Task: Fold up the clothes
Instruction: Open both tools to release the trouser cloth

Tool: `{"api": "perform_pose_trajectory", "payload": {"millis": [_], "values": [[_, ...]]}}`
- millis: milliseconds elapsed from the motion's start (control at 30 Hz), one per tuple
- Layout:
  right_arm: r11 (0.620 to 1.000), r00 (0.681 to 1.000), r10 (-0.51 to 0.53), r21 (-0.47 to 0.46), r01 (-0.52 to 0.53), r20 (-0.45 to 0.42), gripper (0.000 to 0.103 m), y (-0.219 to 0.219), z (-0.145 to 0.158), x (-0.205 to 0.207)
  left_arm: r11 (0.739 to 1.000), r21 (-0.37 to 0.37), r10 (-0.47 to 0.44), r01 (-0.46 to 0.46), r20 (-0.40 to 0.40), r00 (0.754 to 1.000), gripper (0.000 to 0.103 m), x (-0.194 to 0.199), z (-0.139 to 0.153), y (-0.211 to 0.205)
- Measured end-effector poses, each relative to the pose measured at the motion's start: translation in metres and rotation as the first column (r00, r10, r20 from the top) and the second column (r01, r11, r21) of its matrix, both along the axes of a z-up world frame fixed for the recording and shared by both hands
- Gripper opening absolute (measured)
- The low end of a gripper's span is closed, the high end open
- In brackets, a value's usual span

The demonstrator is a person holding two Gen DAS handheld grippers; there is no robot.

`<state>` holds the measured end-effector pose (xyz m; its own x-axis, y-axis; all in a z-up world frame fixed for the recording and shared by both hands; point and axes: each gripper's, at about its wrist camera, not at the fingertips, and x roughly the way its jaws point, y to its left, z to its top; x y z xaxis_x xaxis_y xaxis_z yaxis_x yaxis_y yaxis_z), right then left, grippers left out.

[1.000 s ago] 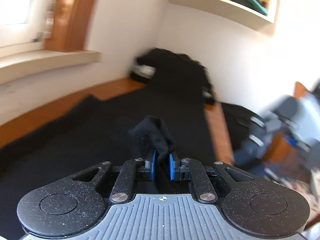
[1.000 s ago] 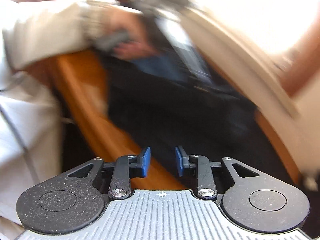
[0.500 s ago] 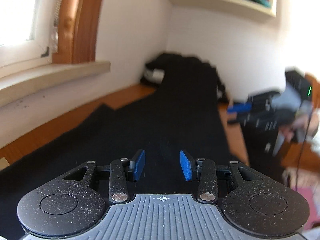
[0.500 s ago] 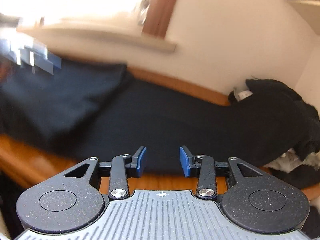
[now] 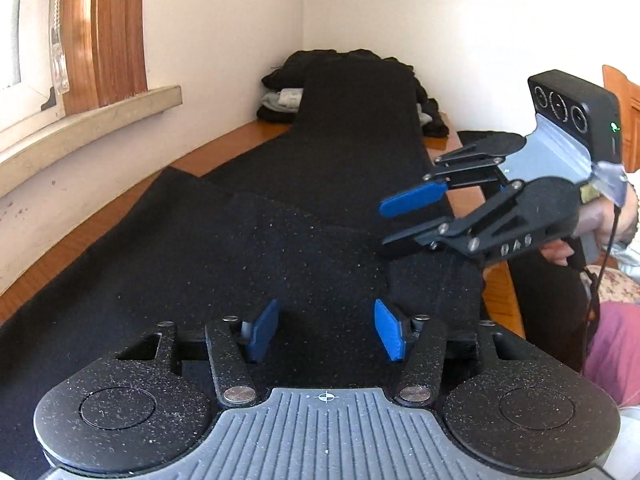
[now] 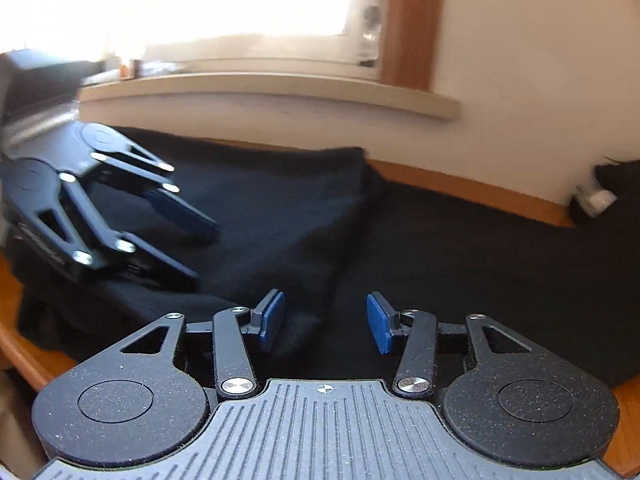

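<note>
Two tools are hovering over a long black garment (image 5: pixel 280 248) that is lying spread along the wooden tabletop (image 5: pixel 100 232) beneath the window sill (image 5: pixel 92 120). The left tool (image 5: pixel 326 330) is pointing down the length of the cloth, and its jaws are opening with nothing between the blue pads (image 5: pixel 264 330); only the flat fabric is showing below the gap. The right tool (image 6: pixel 326 322) is also opening, its pads standing apart over a folded edge of the same garment, gripping nothing. In the left wrist view the right tool is reaching in from the right side, tilted so its fingers are stacked one above the other, and a hand (image 5: pixel 612 220) is holding its handle. In the right wrist view the left tool is showing at the left, slightly blurred, above the doubled-over part of the cloth, where one layer is lying over another. A pile of dark clothes (image 5: pixel 352 92) is sitting at the far end of the tabletop, against the corner of the white walls.
</note>
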<state>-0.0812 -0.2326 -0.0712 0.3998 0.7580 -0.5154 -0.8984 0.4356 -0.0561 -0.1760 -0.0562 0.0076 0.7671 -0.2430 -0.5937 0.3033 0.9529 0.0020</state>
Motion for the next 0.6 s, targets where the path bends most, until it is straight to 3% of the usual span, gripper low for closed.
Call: {"api": "perform_pose_trajectory", "payload": {"millis": [133, 267, 367, 467, 600], "values": [[0.996, 0.996, -0.080, 0.042, 0.082, -0.037, 0.049, -0.028, -0.002, 0.012, 1.000, -0.010, 0.014, -0.014, -0.003, 1.000, 0.062, 0.008, 0.001, 0.000], [0.962, 0.967, -0.249, 0.099, 0.254, -0.056, 0.057, -0.078, 0.000, 0.053, 0.999, -0.028, 0.040, -0.040, -0.003, 0.999, 0.072, 0.011, 0.002, 0.003], [0.896, 0.910, -0.412, 0.159, 0.414, -0.049, 0.058, -0.115, 0.007, 0.094, 0.994, -0.065, 0.092, -0.092, 0.003, 0.996, 0.075, 0.013, 0.004, 0.010], [0.801, 0.837, -0.534, 0.247, 0.546, -0.121, 0.057, -0.150, 0.020, 0.139, 0.984, -0.091, 0.157, -0.155, 0.014, 0.988, 0.076, 0.016, 0.006, 0.017], [0.712, 0.766, -0.630, 0.302, 0.634, -0.124, 0.057, -0.169, 0.038, 0.188, 0.979, -0.120, 0.167, -0.165, 0.007, 0.986, 0.076, 0.017, 0.008, 0.023]]}}
